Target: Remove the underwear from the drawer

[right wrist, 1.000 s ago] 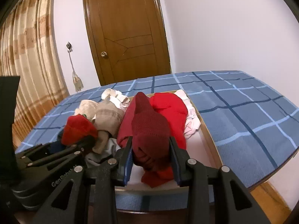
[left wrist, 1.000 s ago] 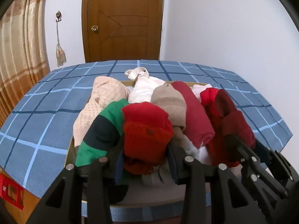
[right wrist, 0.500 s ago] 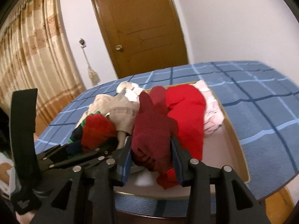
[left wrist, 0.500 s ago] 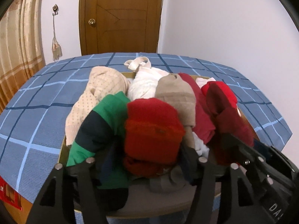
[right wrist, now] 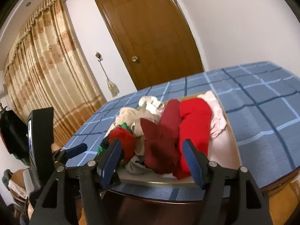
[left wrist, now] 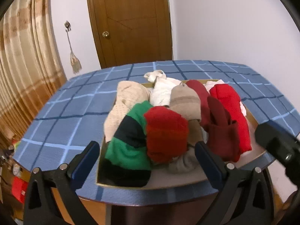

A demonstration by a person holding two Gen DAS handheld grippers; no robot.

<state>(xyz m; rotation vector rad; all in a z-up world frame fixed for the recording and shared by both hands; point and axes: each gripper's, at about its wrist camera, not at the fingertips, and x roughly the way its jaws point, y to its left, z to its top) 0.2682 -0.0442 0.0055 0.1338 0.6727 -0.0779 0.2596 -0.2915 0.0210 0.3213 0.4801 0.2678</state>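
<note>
A shallow drawer lies on a blue checked cloth, packed with rolled underwear. My left gripper hovers at its near edge, jaws opening wide. An orange-red roll and a green and navy roll lie between its fingers, with neither pad touching them. My right gripper is also opening. A dark red roll sits between its blue pads, free of them, with a bright red roll just to its right. In the drawer, beige and white pieces lie further back.
The blue checked cloth covers the table around the drawer. A wooden door and a curtain stand behind. The right gripper's body shows at the left wrist view's right edge; the left gripper shows at left in the right wrist view.
Both grippers have spread their jaws and let go of the rolls they squeezed: the left off the orange-red one, the right off the dark red one. Both drew back slightly.
</note>
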